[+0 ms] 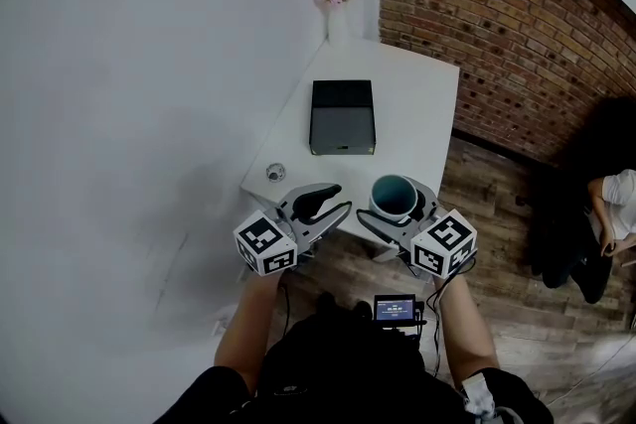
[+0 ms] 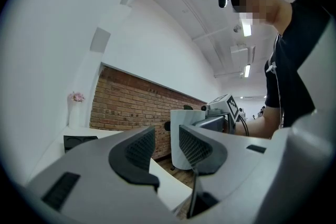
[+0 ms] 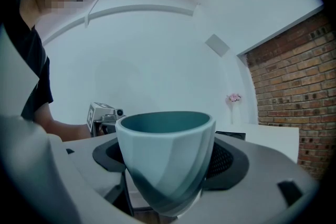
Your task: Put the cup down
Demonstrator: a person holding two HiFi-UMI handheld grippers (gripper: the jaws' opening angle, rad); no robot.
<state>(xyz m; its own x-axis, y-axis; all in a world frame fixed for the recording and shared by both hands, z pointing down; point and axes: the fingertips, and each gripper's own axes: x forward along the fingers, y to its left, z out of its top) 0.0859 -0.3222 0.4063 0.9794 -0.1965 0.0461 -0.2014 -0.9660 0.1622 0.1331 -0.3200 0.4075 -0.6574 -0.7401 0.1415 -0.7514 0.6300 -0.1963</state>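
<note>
Teal ceramic, mouth up: the cup [image 1: 395,196] stands upright between the jaws of the right gripper [image 3: 167,160], whose dark pads press on its sides. It is at the near right corner of the white table [image 1: 407,94].

The bare tabletop lies just ahead of and below the cup's base. I judge that calls for a short carry inward, then a lowering along the cup's upright axis, all by the right hand.

The left gripper [image 1: 343,198] hangs at the table's near edge, just left of the cup, its jaws a little apart with nothing between them.

The head view shows free surface between the cup and the black tray [image 1: 342,116] at the table's middle, but hides the cup's base. The left gripper view shows the cup side-on, its base seemingly clear of the top.
</note>
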